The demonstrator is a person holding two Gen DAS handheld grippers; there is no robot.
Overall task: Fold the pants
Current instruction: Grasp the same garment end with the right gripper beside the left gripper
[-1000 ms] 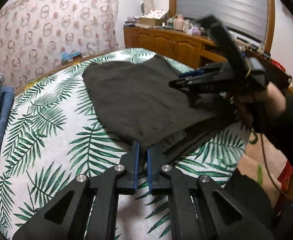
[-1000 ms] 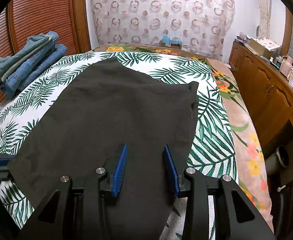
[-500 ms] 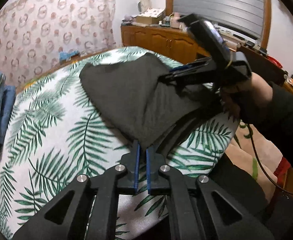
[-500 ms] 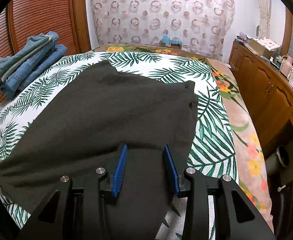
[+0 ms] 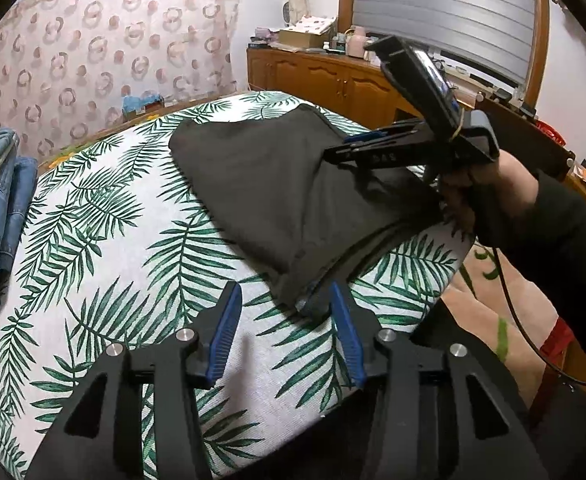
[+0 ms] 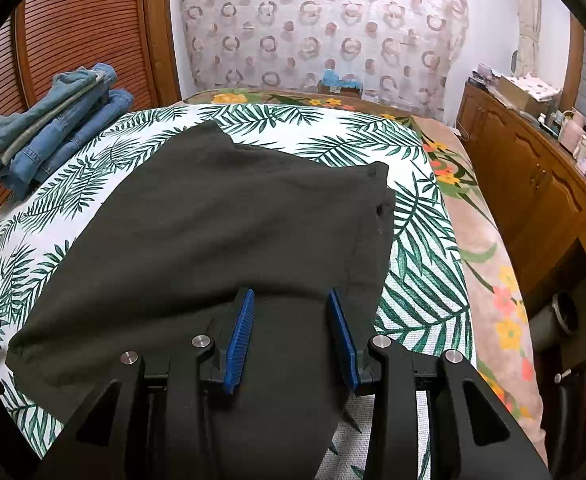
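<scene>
Right now my left hand-held gripper [image 5: 283, 312] sits spread apart, empty, just short of the dark pants' [image 5: 277, 188] near corner; my right hand-held gripper [image 6: 291, 322] gapes above them on the leaf-print bed [image 5: 105, 240], folded jeans [image 6: 53, 128] beyond.

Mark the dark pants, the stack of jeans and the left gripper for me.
dark pants [image 6: 221, 220]: right wrist view, middle of the folded fabric.
stack of jeans [image 6: 57, 120]: right wrist view, denim on the pile's side.
left gripper [image 5: 285, 340]: left wrist view, midway between the open fingertips.
</scene>
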